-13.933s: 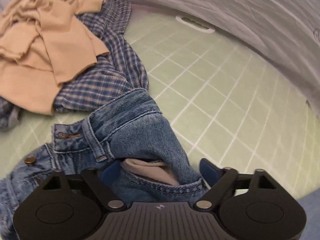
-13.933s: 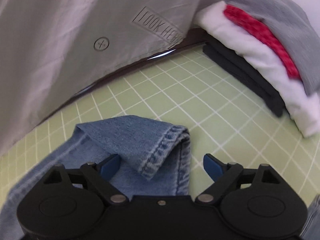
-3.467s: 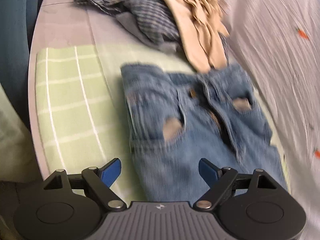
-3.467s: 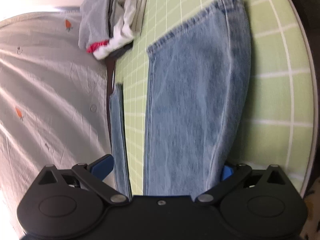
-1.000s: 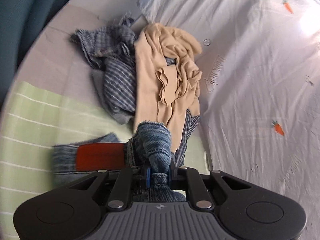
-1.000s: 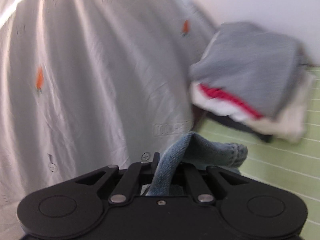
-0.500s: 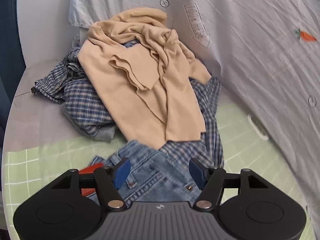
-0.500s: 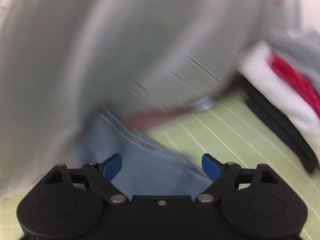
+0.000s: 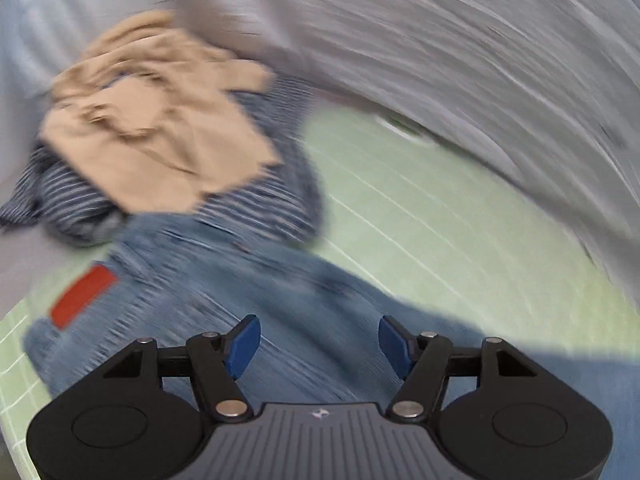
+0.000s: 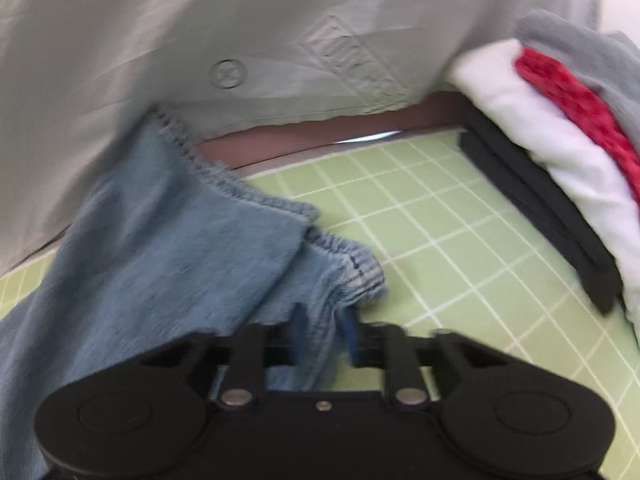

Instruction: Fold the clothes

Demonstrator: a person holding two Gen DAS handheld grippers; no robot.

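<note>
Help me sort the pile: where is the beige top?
Left wrist view, upper left: the beige top lies on the blue plaid shirt, beyond the jeans.

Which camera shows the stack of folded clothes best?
The right wrist view. The folded stack sits at its right edge on the green mat, with grey, red, white and dark layers visible. The left wrist view shows none of it, only jeans and an unfolded pile.

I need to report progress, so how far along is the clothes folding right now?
Done: a folded stack sits on the green mat. In hand: the jeans lie spread out, right gripper closed on a leg hem, left gripper open above them. Left: the beige top and plaid shirt, still heaped.
</note>
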